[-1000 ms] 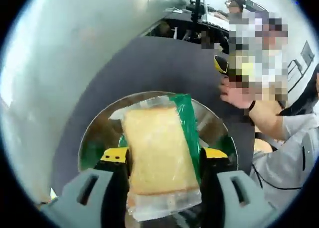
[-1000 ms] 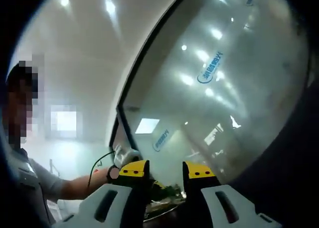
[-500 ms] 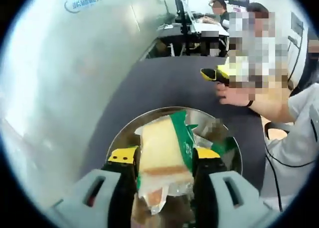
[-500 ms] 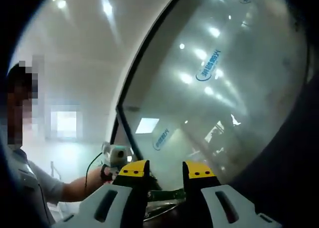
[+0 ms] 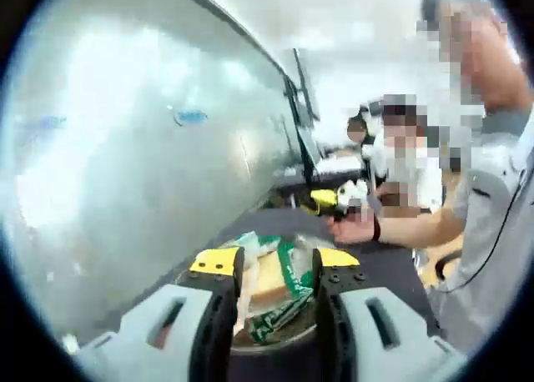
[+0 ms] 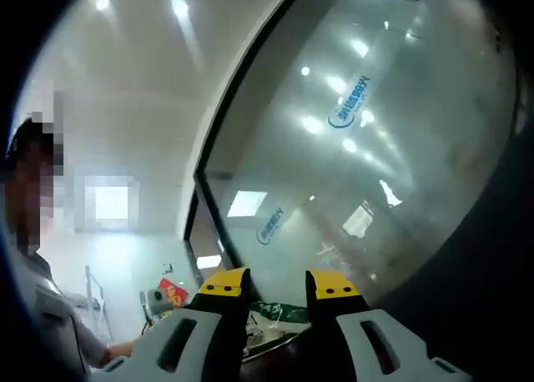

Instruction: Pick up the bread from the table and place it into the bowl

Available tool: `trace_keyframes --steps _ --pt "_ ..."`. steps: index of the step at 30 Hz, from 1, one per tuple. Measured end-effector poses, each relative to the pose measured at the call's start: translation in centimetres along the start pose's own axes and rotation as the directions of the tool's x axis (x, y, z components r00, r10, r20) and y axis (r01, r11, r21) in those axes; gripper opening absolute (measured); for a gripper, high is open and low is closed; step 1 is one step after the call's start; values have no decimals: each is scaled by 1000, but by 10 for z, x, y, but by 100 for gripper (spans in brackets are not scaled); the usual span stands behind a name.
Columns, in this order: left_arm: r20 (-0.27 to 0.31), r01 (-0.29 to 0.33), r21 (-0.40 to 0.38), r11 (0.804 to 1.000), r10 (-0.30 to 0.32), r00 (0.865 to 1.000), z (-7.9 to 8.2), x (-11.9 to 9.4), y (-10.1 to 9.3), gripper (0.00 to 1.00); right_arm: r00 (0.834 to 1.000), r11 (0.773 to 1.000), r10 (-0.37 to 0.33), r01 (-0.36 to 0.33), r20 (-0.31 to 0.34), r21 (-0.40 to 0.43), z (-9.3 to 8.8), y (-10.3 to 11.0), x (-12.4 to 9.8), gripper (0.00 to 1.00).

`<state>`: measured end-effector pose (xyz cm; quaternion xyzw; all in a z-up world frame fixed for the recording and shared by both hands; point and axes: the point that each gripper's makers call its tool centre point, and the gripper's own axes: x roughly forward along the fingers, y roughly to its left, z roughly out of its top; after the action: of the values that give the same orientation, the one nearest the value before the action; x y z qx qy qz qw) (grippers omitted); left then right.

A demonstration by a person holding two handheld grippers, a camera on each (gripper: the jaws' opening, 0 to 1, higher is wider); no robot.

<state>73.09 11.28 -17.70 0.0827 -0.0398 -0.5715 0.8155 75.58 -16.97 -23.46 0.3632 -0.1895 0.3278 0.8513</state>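
Bread [image 5: 275,275] in bowl [image 5: 288,336] | left claw [image 5: 276,263] narrow, empty | right claw [image 6: 277,282] narrow | frosted glass wall [image 5: 142,173] beside table [image 5: 380,269]

Left gripper view: bread [image 5: 269,275], in its clear-and-green wrapper, was partly hidden behind the left gripper [image 5: 276,263]; whether the jaws touched it could not be told. Bowl [image 5: 284,336] showed only as a sliver of rim below the bread, the rest hidden. The person's hand [image 5: 355,228] was motion-blurred, and what it held could not be told.

Right gripper view: bowl rim [image 6: 269,339] barely showed between the right gripper [image 6: 278,283] jaws; the green item above it was too small to identify.
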Motion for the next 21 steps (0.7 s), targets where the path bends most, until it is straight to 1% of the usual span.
trace_keyframes --steps 1,2,4,5,6,7,8,9,10,11,12,14,15,16,17,18,19,20,21 --pt "74 -17 -52 998 21 997 -4 -12 0 26 1000 1000 9 -9 -2 -4 -2 4 1 24" --pt "106 -33 -71 997 40 994 -8 -18 2 26 1000 1000 23 -23 -5 -13 -4 7 1 24" --pt "151 -74 -101 992 89 985 -24 -33 5 26 999 998 47 -48 -20 -39 -8 13 2 24" --pt "185 -77 -133 988 101 978 -29 -40 4 26 997 995 65 -67 -33 -80 -9 14 3 24" --pt "219 -67 -172 983 105 970 -34 -45 1 26 996 988 81 -85 -36 -131 -11 18 4 22" --pt "247 -64 -206 976 115 962 -38 -51 0 26 993 979 114 -119 -43 -163 -12 24 4 21" --pt "296 -72 -242 968 144 944 -42 -59 3 26 989 973 142 -148 -44 -178 -14 31 4 21" --pt "353 -66 -284 957 168 921 -40 -65 4 25 986 970 164 -169 -43 -173 -15 36 4 21" --pt "396 -49 -324 945 182 900 -40 -72 6 24 984 968 175 -180 -45 -174 -16 39 4 21" --pt "423 -38 -358 933 198 884 -43 -76 6 22 983 967 176 -182 -49 -177 -18 40 4 21" --pt "443 -37 -369 929 211 871 -47 -79 7 21 982 965 177 -185 -61 -185 -21 39 4 19" --pt "436 -34 -363 931 202 877 -60 -80 4 19 982 963 175 -186 -75 -193 -23 37 5 14" --pt "436 -44 -357 933 208 876 -68 -82 2 19 982 963 170 -183 -80 -200 -23 33 5 11" --pt "451 -47 -358 933 216 866 -74 -86 3 18 983 962 163 -177 -83 -209 -24 31 5 10" --pt "454 -24 -397 917 219 864 -78 -87 2 18 983 961 163 -177 -83 -212 -23 29 5 10" --pt "392 -41 -365 930 194 899 -81 -84 -2 18 982 961 169 -183 -83 -209 -23 29 5 8" --pt "437 -39 -298 954 172 883 -72 -83 -7 18 981 961 177 -190 -80 -203 -22 30 5 4" --pt "451 -21 -321 947 172 876 -72 -80 -8 18 979 960 191 -203 -77 -193 -21 32 4 0" --pt "436 22 -378 926 157 886 -76 -74 -11 18 976 959 203 -213 -74 -185 -20 34 4 0"
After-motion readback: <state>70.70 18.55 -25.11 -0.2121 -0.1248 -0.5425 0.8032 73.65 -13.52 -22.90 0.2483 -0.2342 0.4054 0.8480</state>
